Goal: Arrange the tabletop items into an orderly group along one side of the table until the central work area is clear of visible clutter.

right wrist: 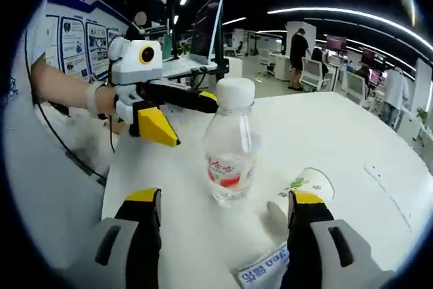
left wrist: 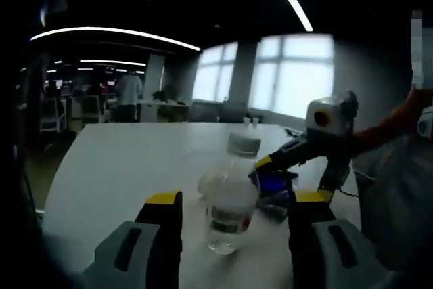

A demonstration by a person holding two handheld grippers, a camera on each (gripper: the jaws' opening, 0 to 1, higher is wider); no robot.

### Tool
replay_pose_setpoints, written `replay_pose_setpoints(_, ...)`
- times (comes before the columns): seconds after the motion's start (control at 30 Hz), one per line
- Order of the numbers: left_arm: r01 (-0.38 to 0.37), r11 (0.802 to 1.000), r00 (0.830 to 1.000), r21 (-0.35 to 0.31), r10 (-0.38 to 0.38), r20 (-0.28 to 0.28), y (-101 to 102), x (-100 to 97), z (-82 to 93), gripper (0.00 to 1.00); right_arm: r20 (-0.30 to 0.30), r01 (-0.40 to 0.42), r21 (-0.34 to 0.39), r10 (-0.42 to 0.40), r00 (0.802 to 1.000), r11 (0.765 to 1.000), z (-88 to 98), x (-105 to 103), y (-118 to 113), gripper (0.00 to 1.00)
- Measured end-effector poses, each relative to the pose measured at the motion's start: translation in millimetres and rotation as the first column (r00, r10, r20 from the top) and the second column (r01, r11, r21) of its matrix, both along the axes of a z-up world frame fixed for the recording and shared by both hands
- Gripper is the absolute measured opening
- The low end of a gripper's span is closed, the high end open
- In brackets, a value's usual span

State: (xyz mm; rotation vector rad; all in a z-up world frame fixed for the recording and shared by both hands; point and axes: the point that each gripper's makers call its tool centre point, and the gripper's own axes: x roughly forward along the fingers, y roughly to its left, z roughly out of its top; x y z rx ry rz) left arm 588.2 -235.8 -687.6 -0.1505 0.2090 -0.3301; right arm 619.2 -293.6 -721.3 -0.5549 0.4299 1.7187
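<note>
Both of our grippers frame the same bottle from opposite sides. In the left gripper view, our left gripper [left wrist: 233, 235] stands with its yellow-tipped jaws spread wide, and the clear water bottle [left wrist: 230, 197] sits upright on the white table [left wrist: 128, 167] in the gap between them, untouched by either jaw. Just behind the bottle on its right lies a small blue packet [left wrist: 276, 191], and a pale paper cup [left wrist: 208, 182] peeks out on its left. Beyond these we see the right gripper [left wrist: 291, 175] reaching in from the right, its jaws apart on either side of the packet area.

In the right gripper view, the right gripper's own jaws are likewise parted and hold nothing. A printed packet [right wrist: 266, 270] lies at the near edge between them. A little further on, the paper cup [right wrist: 301, 193], marked with green, lies on its side just beside the right-hand jaw. The bottle, with its white cap and red label, stands upright past the jaw tips, near the cup. Behind it the left gripper comes in from the left, jaws apart, one beside the bottle's neck; we cannot tell whether it touches. A laptop [right wrist: 199, 45] stands open at the far table edge.
</note>
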Motion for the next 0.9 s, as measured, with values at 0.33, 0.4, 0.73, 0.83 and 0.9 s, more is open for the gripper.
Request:
replay_pose_setpoints(0.33,0.017,1.000,0.999,0.004,-0.016,-0.032,-16,-19.3,-21.0,0.67,-0.042,-0.255,-0.020,0.254,0.966,0.967,15.0,-4,13,0.69)
replay_pose_setpoints(0.4,0.006,1.000,0.999,0.030,-0.004,-0.049,-16,-23.3,-27.8,0.69,-0.021,-0.272,-0.009,0.271,0.962,0.962,15.2,-2,18,0.69)
replay_pose_setpoints(0.73,-0.029,0.997,0.998,0.072,0.034,-0.059,-9,-35.2,-35.9,0.84,-0.070,-0.375,0.035,0.377,0.924,0.926,26.4,-12,26,0.69)
replay_pose_setpoints(0.83,-0.027,0.997,0.997,0.079,0.032,-0.068,-10,-37.8,-38.2,0.83,-0.064,-0.420,0.026,0.420,0.905,0.907,27.9,-13,28,0.68)
replay_pose_setpoints(0.9,-0.029,0.997,0.997,0.068,0.034,-0.071,-11,-40.1,-39.2,0.83,-0.067,-0.450,0.003,0.449,0.891,0.893,24.8,-11,32,0.67)
